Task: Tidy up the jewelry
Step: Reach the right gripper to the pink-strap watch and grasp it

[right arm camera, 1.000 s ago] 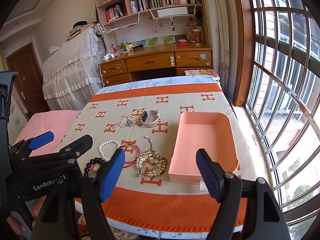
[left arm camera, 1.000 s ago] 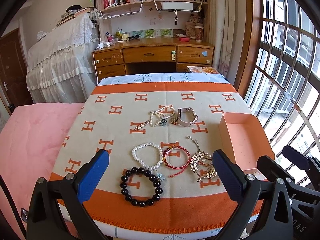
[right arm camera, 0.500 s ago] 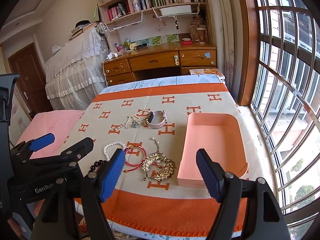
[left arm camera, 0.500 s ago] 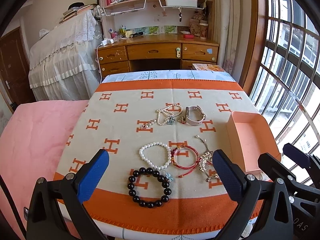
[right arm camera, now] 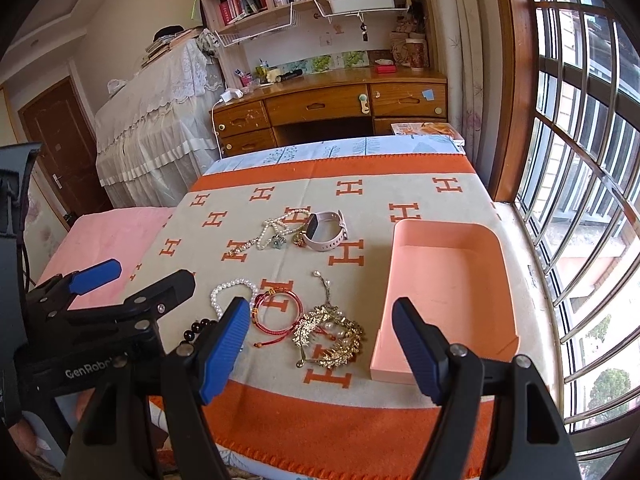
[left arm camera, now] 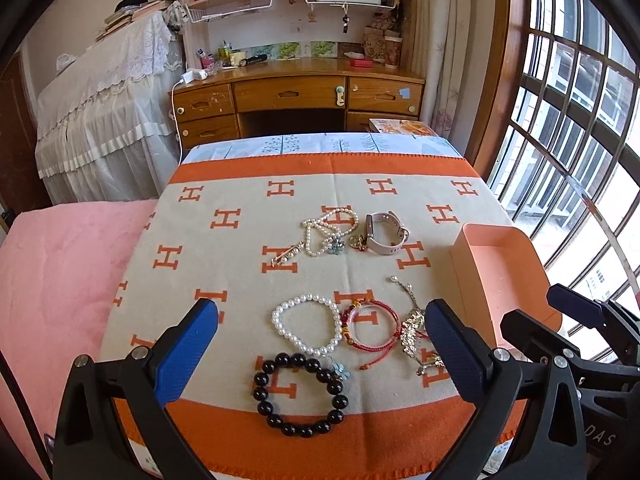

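Note:
Jewelry lies on the orange-and-beige blanket [left arm camera: 240, 248]. Near me are a black bead bracelet [left arm camera: 299, 394], a white pearl bracelet [left arm camera: 306, 324], a red cord bracelet [left arm camera: 372, 328] and a gold leaf piece [right arm camera: 330, 336]. Farther back lie a pearl necklace [left arm camera: 326, 236] and a pink watch [left arm camera: 384, 234]. An empty pink box [right arm camera: 448, 292] sits at the right. My left gripper [left arm camera: 320, 356] is open above the black bracelet. My right gripper [right arm camera: 320, 350] is open over the gold piece, left of the box.
A wooden desk [left arm camera: 296, 92] with bookshelves stands beyond the table. A pink bed [left arm camera: 52, 280] lies at the left, a barred window [right arm camera: 580, 200] at the right. The table's front edge is just under both grippers.
Both grippers have drawn back and risen slightly, so the jewelry sits a little lower and farther in view. Nothing was picked up; both stay open.

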